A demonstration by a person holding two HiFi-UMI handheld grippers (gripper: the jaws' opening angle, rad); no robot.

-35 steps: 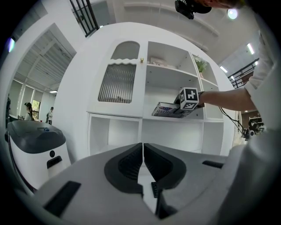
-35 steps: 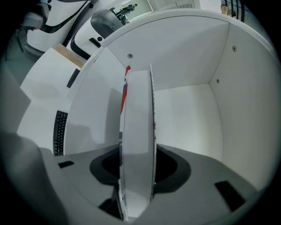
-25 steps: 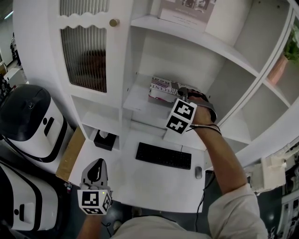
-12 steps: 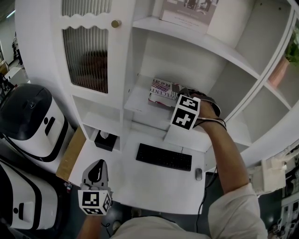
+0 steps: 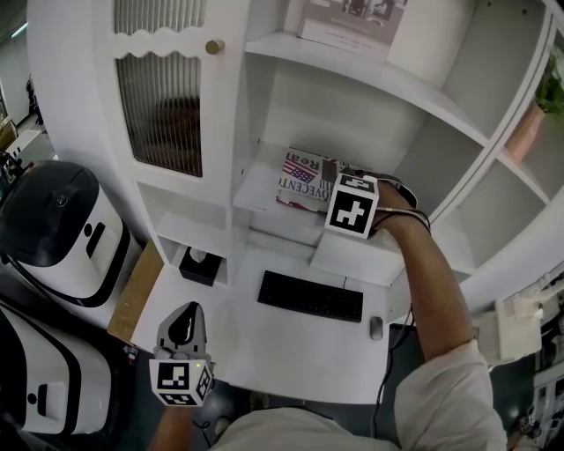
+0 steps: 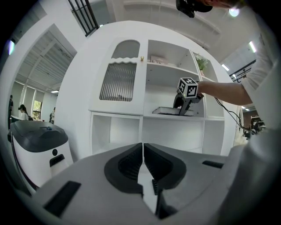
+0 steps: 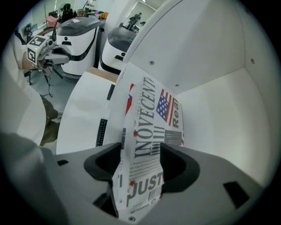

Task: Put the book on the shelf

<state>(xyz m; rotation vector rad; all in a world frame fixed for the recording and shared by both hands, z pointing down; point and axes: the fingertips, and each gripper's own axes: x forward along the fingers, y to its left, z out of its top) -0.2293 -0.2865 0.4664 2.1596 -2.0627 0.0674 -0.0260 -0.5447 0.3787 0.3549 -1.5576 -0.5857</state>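
From the head view, the right gripper (image 5: 339,182) shows mostly as its black-and-white marker cube (image 5: 352,205) and the hand behind it. The cube covers its jaws and the near end of the white paperback book with black lettering and a flag print (image 5: 302,176).

A brown shape behind the ribbed glass cabinet door (image 5: 163,106) is too blurred to name. A framed print on the upper shelf (image 5: 348,22) is cut off by the top edge, and a pinkish pot with a green plant (image 5: 531,123) by the right edge.

The book lies flat on the white middle shelf board (image 5: 256,189) of the open white cabinet, cover up, towards the right of that bay. In the right gripper view, the book's near end comes up between the two grey jaws while the rest stretches away along the shelf. Those jaws have just been opening and now stand spread wide, one on each side of the book, with no clear squeeze on it.

The left gripper (image 5: 182,324) hangs low over the near edge of the white table (image 5: 264,348), well apart from the shelf. Its jaws are pressed together with nothing between them. A black keyboard (image 5: 310,296) and a grey mouse (image 5: 376,328) sit on the table below the shelf
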